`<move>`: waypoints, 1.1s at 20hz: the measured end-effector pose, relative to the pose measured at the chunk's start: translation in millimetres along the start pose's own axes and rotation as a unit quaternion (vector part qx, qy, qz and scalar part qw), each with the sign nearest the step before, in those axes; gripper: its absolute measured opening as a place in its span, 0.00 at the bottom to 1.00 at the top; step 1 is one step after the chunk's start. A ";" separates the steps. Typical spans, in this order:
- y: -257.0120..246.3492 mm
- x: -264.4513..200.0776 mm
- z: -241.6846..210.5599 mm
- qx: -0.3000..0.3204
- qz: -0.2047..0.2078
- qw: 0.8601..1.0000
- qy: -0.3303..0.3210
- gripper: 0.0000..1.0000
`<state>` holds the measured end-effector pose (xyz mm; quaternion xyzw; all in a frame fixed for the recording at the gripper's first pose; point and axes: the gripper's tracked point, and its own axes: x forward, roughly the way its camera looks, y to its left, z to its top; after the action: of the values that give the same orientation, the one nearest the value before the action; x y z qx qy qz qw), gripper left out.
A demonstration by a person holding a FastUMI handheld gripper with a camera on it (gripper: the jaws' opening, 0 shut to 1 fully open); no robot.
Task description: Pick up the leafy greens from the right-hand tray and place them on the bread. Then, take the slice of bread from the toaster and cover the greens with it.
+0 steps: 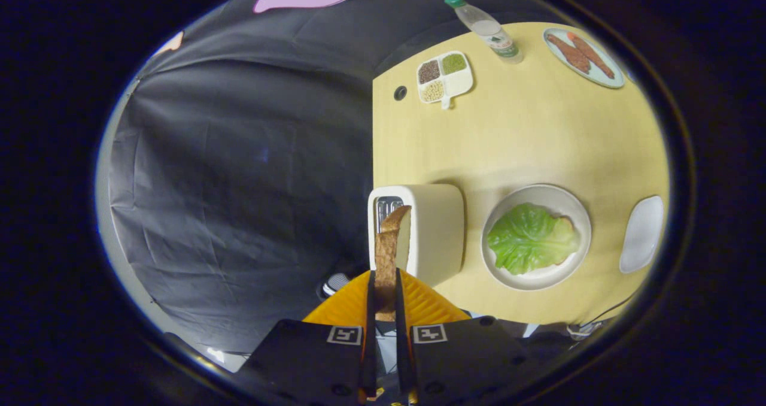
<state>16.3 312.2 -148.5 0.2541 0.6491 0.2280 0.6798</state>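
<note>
My gripper (385,301) is shut on a slice of bread (392,247), held edge-on between both fingers and lifted above the white toaster (437,229). The slice's far end hangs over the toaster's slot (388,205). To the right of the toaster, a round white plate (535,277) carries a green lettuce leaf (526,238) that covers another slice of bread (567,226), whose crust peeks out at the leaf's right side. Further right lies an empty white tray (641,233).
The yellow table (526,136) holds a divided dish of grains (444,75), a plastic bottle (488,30) lying down and a plate of sausages (583,55) at its far side. The table's left edge runs just beside the toaster; black cloth falls beyond it.
</note>
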 end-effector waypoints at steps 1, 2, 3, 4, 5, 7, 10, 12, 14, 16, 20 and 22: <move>-10.4 -0.2 -0.5 0.001 0.008 1.000 -0.001 0.17; -22.2 0.3 -0.9 0.004 0.016 1.000 -0.004 0.17; -34.3 2.1 -1.8 0.011 0.025 1.000 -0.005 0.17; -44.5 5.8 -2.8 0.020 0.039 0.999 -0.007 0.17; -56.9 11.6 -3.4 0.026 0.051 0.998 -0.008 0.17; -80.6 22.1 -0.2 0.027 0.068 0.997 -0.015 0.17; -119.2 40.5 -0.3 -0.007 0.065 0.998 -0.014 0.17; -141.0 53.2 -3.3 -0.003 0.065 0.998 -0.006 0.17; -159.6 62.4 -6.5 0.013 0.061 0.998 0.000 0.17; -181.9 69.6 -4.0 0.004 0.040 0.999 -0.001 0.17; -198.8 69.7 2.3 0.005 0.027 1.000 -0.004 0.17; -206.0 66.0 3.3 0.002 0.019 1.000 -0.007 0.17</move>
<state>19.1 196.3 -331.1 0.2688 0.6401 0.2379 0.6793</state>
